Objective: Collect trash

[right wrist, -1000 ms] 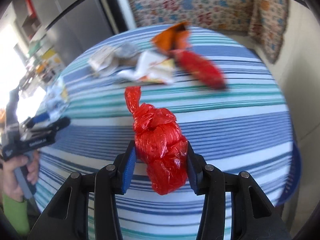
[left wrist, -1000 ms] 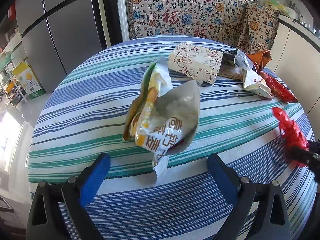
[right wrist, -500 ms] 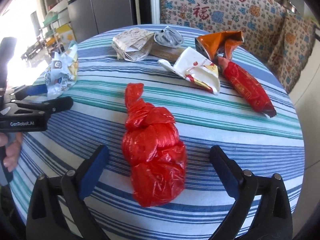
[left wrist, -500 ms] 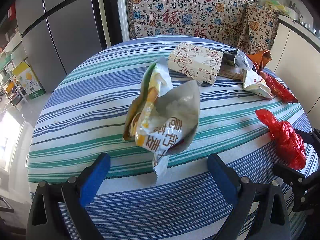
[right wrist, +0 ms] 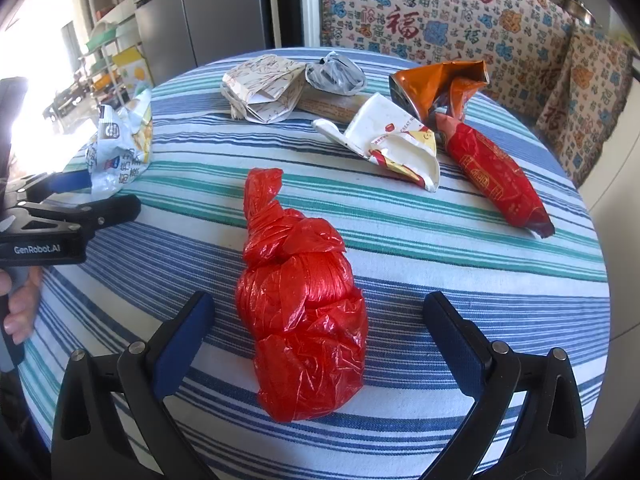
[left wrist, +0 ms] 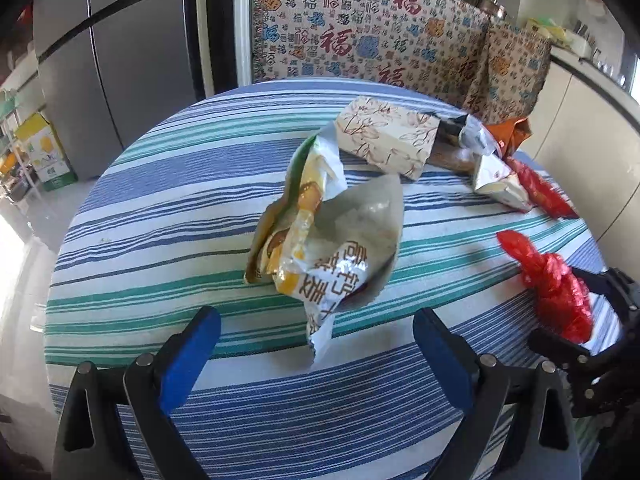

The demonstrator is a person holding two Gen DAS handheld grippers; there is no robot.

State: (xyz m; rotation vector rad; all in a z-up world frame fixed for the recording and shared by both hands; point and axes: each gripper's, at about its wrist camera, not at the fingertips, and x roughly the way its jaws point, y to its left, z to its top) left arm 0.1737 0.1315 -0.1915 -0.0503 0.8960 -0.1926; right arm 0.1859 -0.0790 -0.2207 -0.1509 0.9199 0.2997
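Between the fingers (right wrist: 456, 340), a glossy, crinkled red plastic bag (right wrist: 300, 320) lies on the worktop's matt woven striped cloth (right wrist: 460, 264).

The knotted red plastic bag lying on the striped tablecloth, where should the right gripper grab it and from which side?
Probably across the knotted red plastic bag's narrow twisted neck just above the bulge, coming from the near side. The bag lies lengthwise between the open right gripper fingers, and its lower body looks wide and slippery.

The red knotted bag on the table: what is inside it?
The red bag is tied shut and opaque, so its contents are hidden. Only crinkled plastic shows. It lies on the striped tablecloth.
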